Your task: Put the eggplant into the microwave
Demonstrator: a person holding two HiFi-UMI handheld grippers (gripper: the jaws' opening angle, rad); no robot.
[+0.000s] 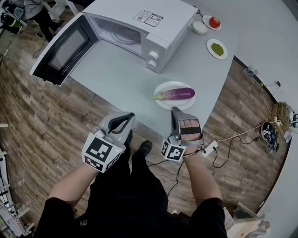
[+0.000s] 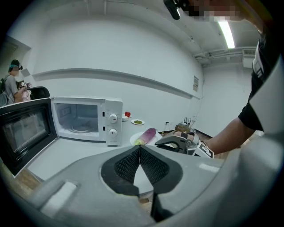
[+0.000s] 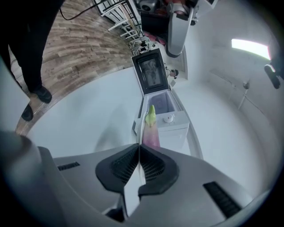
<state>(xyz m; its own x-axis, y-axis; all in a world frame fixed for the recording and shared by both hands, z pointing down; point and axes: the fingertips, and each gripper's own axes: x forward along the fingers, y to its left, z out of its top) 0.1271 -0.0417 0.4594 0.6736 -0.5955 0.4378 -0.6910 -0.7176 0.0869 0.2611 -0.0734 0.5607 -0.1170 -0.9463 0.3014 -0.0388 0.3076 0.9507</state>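
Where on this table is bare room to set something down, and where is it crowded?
The widest bare patch of the table lies between the open microwave door and the plate with the eggplant. A smaller one lies between that plate and the dish of green bits. Crowded beside the microwave: a bowl and a tomato dish stand close.

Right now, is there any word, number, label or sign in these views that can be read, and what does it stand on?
No text can be read in any view.
Stickers on top of the microwave: print too small to read.
Wall sign: too small and blurred to read.
Left cube and right cube: black-and-white square patterns only, no letters or numbers.
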